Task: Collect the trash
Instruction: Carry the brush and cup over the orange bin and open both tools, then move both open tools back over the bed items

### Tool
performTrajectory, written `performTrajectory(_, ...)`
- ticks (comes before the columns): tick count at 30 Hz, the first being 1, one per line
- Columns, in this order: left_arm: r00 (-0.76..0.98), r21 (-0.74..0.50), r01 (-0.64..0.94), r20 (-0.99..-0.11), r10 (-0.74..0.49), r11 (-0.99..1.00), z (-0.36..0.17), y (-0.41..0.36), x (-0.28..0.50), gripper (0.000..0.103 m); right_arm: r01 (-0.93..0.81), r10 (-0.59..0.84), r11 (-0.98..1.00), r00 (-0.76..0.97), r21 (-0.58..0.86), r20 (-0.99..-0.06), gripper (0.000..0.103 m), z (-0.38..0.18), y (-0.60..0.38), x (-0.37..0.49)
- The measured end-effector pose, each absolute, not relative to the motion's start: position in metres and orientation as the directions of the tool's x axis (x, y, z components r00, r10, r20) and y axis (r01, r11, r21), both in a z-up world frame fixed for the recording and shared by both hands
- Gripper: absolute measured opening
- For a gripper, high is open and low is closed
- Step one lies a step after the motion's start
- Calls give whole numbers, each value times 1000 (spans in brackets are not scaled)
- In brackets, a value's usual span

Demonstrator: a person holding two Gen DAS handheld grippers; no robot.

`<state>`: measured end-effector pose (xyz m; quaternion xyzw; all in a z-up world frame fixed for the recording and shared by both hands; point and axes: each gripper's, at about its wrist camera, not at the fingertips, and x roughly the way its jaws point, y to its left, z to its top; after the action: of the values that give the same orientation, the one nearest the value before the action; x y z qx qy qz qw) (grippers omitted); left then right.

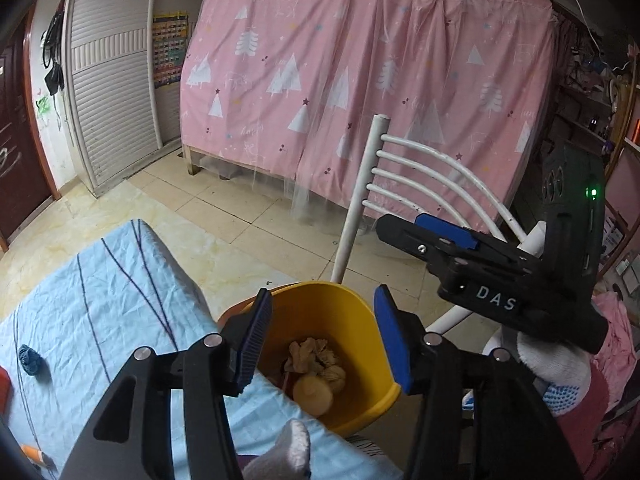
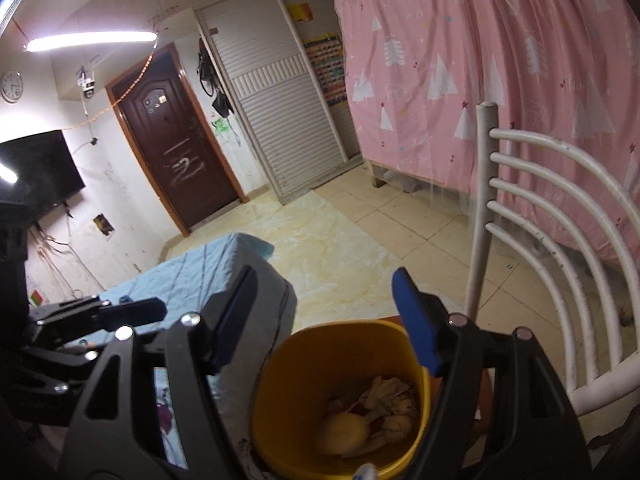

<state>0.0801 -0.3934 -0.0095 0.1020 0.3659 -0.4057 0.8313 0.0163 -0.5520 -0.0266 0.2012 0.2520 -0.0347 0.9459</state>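
L gripper open, empty | R gripper open | yellow bin holds trash

Dim indoor light throughout, warm and a little murky. Brightest at a long ceiling tube lamp on the far left of the right wrist view, blown out to white glare, with a streak reflected on the dark wall screen below. Strong fisheye bending and black vignette at all corners. Soft blur inside the yellow bin. Small green indicator light glowing far right in the left wrist view.
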Motion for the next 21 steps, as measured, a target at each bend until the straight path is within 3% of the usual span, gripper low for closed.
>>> performTrajectory(21, 574, -110, 593, -636, -515, 798, 11, -273, 100, 45, -36, 179, 962, 829, 269, -530, 72, -13, -437, 72)
